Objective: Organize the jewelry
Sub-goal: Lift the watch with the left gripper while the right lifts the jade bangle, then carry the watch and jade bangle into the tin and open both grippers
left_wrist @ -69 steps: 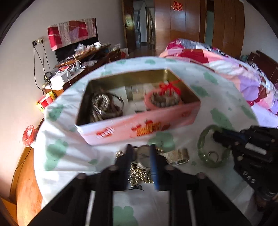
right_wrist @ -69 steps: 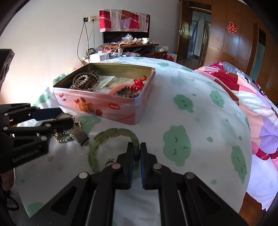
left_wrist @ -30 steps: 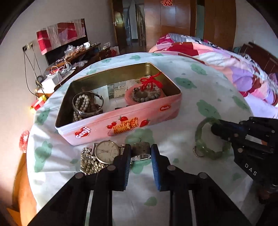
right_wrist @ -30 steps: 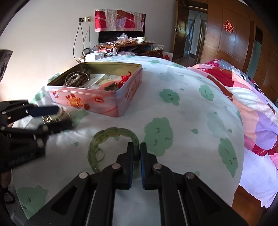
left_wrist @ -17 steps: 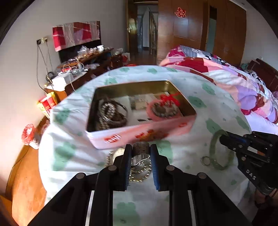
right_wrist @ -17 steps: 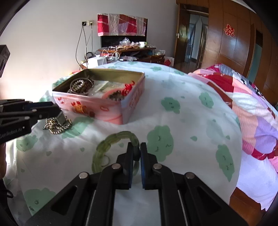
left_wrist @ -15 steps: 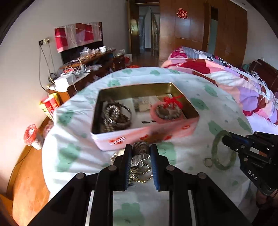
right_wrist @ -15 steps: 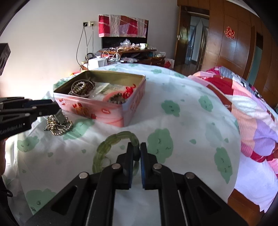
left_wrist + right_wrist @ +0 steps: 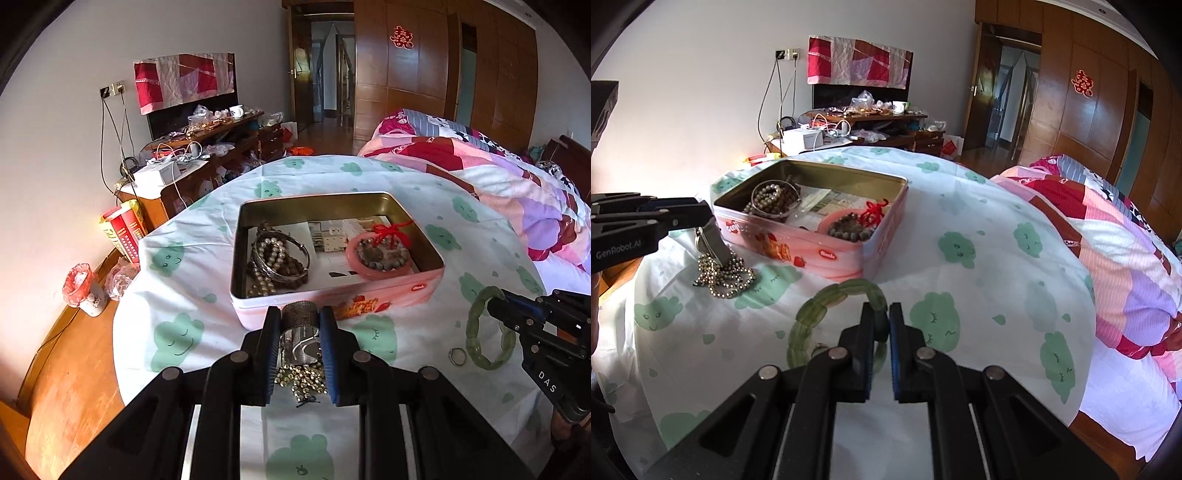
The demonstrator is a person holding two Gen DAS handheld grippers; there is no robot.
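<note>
My left gripper point(image 9: 299, 319) is shut on the mesh band of a silver watch point(image 9: 300, 338), held above the table just in front of the pink tin point(image 9: 369, 301); it also shows in the right wrist view point(image 9: 711, 218) with the watch point(image 9: 714, 243) hanging down. A gold bead chain point(image 9: 726, 277) lies below it on the cloth. My right gripper point(image 9: 884, 314) is shut on a green jade bangle point(image 9: 827, 314), seen at the right in the left wrist view point(image 9: 480, 332). The tin point(image 9: 820, 254) holds bead bracelets point(image 9: 277, 258) and a pink bangle point(image 9: 380, 254).
A small ring point(image 9: 456, 356) lies on the cloth beside the bangle. The round table has a white cloth with green prints point(image 9: 177, 332). A bed with a patchwork quilt point(image 9: 498, 184) is at the right, a cluttered dresser point(image 9: 207, 140) behind.
My left gripper closed on the watch band and lifted the watch off the cloth, leaving the gold chain. My right gripper kept hold of the jade bangle, raised a little.
</note>
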